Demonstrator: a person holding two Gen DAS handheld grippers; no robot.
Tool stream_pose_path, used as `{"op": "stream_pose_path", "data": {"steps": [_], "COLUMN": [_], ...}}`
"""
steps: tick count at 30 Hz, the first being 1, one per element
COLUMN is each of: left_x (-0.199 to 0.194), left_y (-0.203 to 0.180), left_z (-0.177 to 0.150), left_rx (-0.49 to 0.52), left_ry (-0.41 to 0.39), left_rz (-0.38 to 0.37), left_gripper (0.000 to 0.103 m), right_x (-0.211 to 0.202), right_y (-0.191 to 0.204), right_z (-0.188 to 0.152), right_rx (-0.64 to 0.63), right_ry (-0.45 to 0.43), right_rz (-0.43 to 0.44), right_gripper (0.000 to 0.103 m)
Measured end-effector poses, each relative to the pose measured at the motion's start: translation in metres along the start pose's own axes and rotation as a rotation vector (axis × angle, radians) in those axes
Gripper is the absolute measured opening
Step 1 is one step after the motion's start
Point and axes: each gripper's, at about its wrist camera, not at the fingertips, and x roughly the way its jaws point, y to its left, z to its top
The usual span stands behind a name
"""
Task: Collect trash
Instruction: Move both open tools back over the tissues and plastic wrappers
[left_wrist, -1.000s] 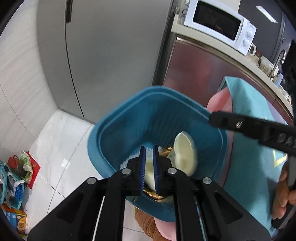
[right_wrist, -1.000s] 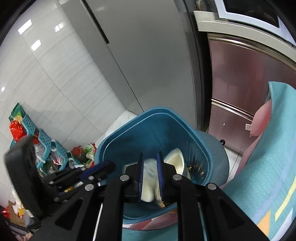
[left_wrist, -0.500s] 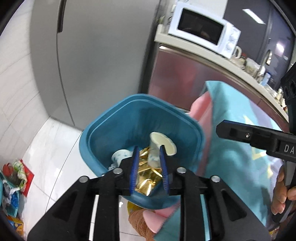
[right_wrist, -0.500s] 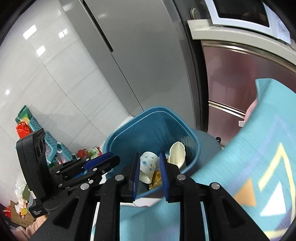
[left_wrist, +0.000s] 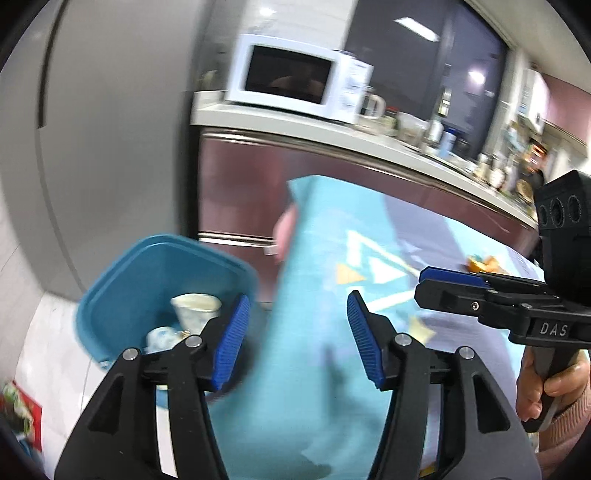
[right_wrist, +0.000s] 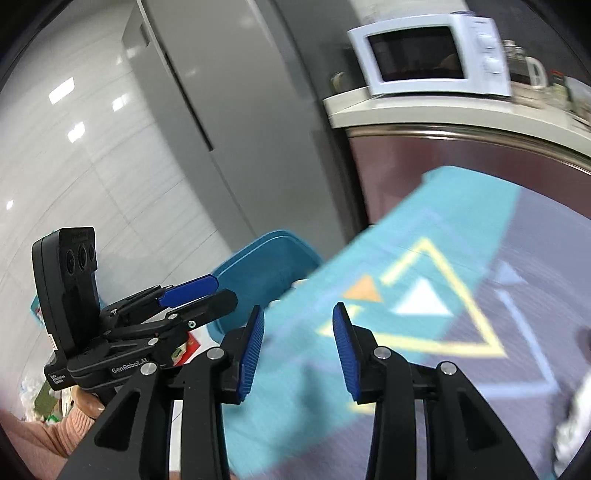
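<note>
Both cups released: left gripper and right gripper jaws just opening, empty, now over patterned teal tablecloth; white paper cups lie in blue plastic bin. Drop-off looks complete.

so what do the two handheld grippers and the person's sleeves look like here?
Both are black plastic frames with silver screws and ribbed blue pads. The left gripper carries white "GenRobot.AI" lettering and a boxy black camera module with three round lenses; the right gripper shows "DAS" and the same module. No cables visible. The sleeve on the left is ribbed pink knit.
</note>
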Motion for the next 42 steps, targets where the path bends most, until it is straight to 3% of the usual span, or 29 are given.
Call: {"op": "stream_pose_path", "data": {"steps": [13, 21, 28, 36, 40, 42], "left_x": [0.035, 0.058, 0.083, 0.114, 0.128, 0.136], "left_y": [-0.135, -0.214, -0.259, -0.284, -0.289, -0.290], "left_z": [-0.006, -0.015, -0.019, -0.019, -0.017, -0.019], "left_rx": [0.211, 0.333, 0.372, 0.355, 0.332, 0.317], "left_ry": [0.069, 0.130, 0.192, 0.250, 0.296, 0.326], "left_rz": [-0.232, -0.360, -0.416, -0.381, -0.386, -0.380], "left_gripper": [0.060, 0.069, 0.075, 0.077, 0.061, 0.042], "right_x": [-0.116, -0.174, -0.208, -0.228, -0.232, -0.234], "right_y": [-0.077, -0.130, -0.160, -0.177, -0.183, -0.186], "right_z": [-0.060, -0.089, -0.112, -0.133, -0.142, -0.145], "right_rx": [0.158, 0.290, 0.372, 0.427, 0.447, 0.456], "right_ry": [-0.143, -0.224, -0.269, -0.290, -0.291, -0.293], "right_rz": [-0.216, -0.349, -0.426, -0.461, -0.460, -0.458], "right_gripper": [0.037, 0.037, 0.037, 0.037, 0.037, 0.037]}}
